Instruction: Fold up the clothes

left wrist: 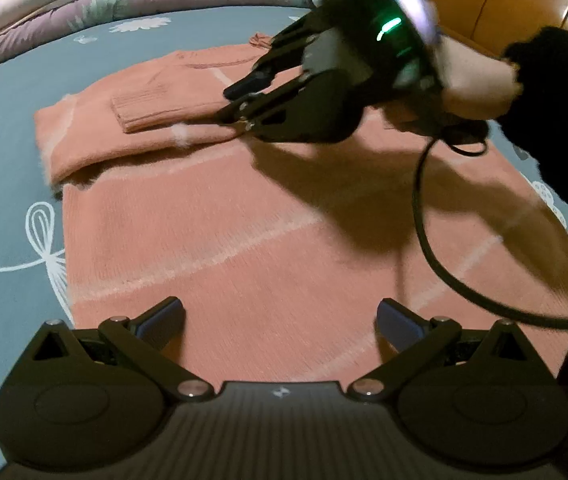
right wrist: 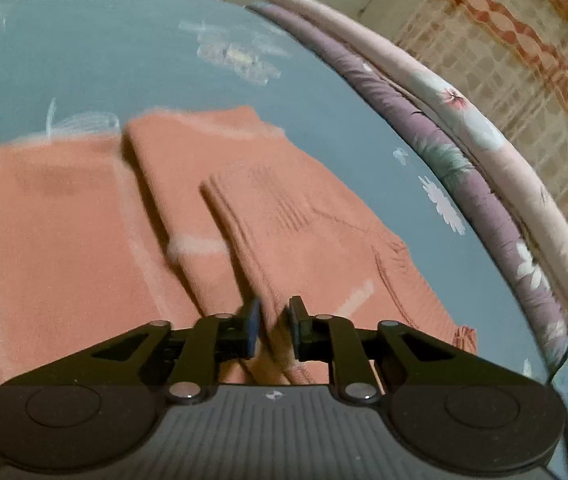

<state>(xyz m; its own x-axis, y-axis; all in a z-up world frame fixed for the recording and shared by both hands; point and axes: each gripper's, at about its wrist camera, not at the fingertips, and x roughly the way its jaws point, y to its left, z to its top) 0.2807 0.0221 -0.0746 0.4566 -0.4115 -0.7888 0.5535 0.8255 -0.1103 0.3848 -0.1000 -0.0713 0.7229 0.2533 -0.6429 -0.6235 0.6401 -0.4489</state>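
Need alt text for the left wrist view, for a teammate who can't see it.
The right gripper, held in a hand, has its fingers closed on the folded-over sleeve of a salmon sweater spread on a blue floral bedsheet. The left gripper hovers open over the sweater's near part.

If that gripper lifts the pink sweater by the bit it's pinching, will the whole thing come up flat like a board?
Probably not. The sweater is soft knit, already folded over itself and lying limp on the bed, so it would likely droop. The right gripper pinches only the sleeve, which may unfold and trail. The fuzzy knit looks grippy rather than slippery.
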